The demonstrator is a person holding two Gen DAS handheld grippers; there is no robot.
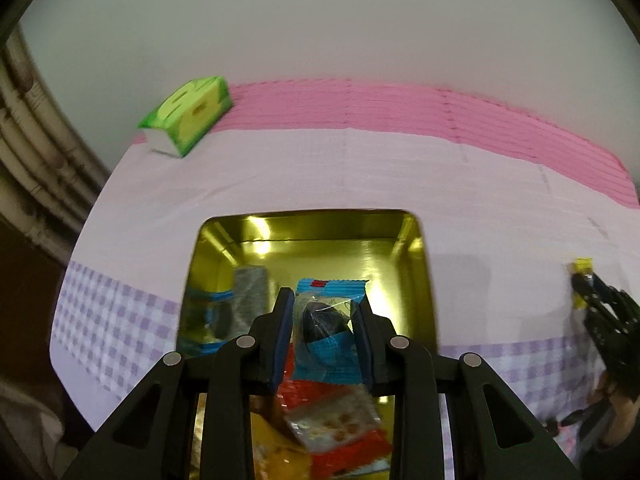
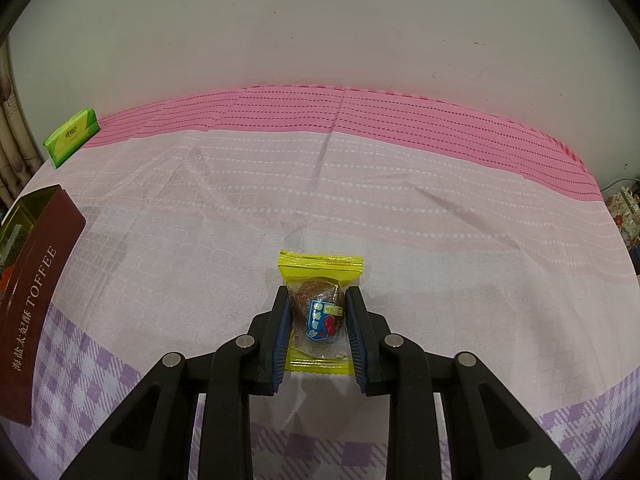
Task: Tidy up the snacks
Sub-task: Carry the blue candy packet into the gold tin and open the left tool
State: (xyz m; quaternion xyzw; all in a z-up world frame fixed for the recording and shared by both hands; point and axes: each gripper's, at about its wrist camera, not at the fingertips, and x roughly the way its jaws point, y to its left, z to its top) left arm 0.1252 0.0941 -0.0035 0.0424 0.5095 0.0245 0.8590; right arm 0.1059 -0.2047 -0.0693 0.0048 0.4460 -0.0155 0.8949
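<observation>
My left gripper point(image 1: 325, 308) is shut on a blue-wrapped snack point(image 1: 326, 334) and holds it over the open gold tin point(image 1: 412, 264). Red and yellow snack packets point(image 1: 340, 436) lie in the tin below. My right gripper point(image 2: 316, 304) has its fingers on both sides of a yellow-wrapped snack point(image 2: 319, 312) on the tablecloth, pressing its edges. In the left wrist view the right gripper point(image 1: 588, 292) shows at the far right with the yellow snack point(image 1: 582, 266). The tin's maroon TOFFEE side point(image 2: 36, 304) shows at the left of the right wrist view.
A green tissue pack point(image 1: 188, 116) lies at the table's back left; it also shows in the right wrist view point(image 2: 72, 136). The pink and purple-checked tablecloth point(image 2: 440, 240) covers the table. A white wall stands behind. Curtains hang at the far left.
</observation>
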